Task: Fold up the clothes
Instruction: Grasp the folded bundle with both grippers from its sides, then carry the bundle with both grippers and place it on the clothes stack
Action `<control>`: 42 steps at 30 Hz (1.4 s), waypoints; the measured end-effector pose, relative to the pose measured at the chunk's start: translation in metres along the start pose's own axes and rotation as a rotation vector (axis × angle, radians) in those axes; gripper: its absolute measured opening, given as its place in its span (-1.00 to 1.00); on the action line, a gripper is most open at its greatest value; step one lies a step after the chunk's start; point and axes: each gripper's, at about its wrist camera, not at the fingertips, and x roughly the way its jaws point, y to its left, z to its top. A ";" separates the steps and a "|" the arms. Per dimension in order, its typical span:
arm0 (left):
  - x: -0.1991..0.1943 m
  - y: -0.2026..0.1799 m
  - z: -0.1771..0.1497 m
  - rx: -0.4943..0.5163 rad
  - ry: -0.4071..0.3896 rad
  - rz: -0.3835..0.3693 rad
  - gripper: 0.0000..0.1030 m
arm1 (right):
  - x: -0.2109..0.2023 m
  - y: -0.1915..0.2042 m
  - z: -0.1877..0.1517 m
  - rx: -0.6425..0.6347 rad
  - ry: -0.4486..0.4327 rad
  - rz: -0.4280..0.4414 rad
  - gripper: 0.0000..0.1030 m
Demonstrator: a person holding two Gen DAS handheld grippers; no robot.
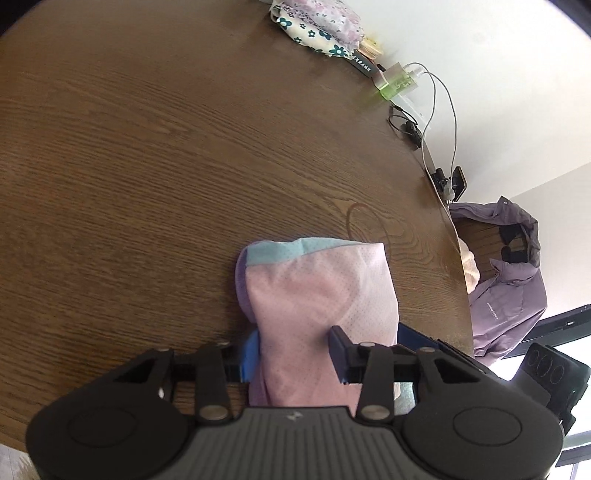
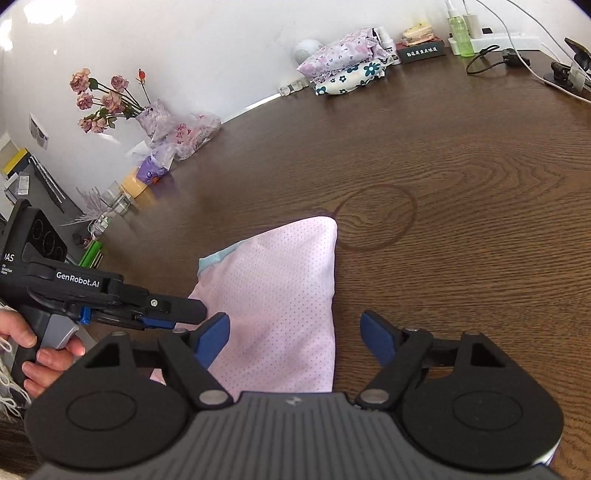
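Left claw (image 1: 295, 354) pinches pink mesh garment (image 1: 317, 291) at tabletop's near edge, prob. pinning the fold; right claw (image 2: 295, 338) wide, straddling cloth w/o grip.

Two grippers are showing: the left gripper (image 1: 295, 354) and the right gripper (image 2: 295, 336). One pink garment (image 2: 280, 295) is lying on one worktop (image 2: 461, 221). Two folded floral cloths (image 2: 351, 70) are sitting stacked. One jacket (image 1: 506, 284) is hanging. One green bottle (image 2: 460, 33) is standing.
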 end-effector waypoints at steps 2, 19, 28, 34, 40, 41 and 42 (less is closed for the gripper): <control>0.000 0.001 0.001 -0.021 0.007 0.004 -0.26 | -0.001 -0.004 0.002 0.018 0.007 0.012 0.45; 0.014 0.005 -0.003 0.036 -0.008 -0.083 -0.73 | 0.005 -0.009 0.004 0.057 0.030 0.059 -0.34; 0.000 -0.004 -0.006 0.171 -0.105 -0.113 -0.80 | 0.002 -0.010 -0.002 0.130 -0.058 0.117 -0.78; -0.026 -0.014 0.002 0.250 -0.177 -0.144 -0.80 | -0.009 0.017 0.014 0.074 -0.132 0.108 -0.78; -0.059 -0.030 0.030 0.354 -0.265 -0.174 -0.80 | -0.022 0.050 0.044 -0.005 -0.208 0.081 -0.78; -0.063 -0.034 0.038 0.376 -0.276 -0.176 -0.80 | -0.023 0.054 0.053 -0.014 -0.222 0.078 -0.78; -0.067 -0.039 0.051 0.390 -0.285 -0.180 -0.80 | -0.023 0.058 0.063 -0.021 -0.235 0.075 -0.78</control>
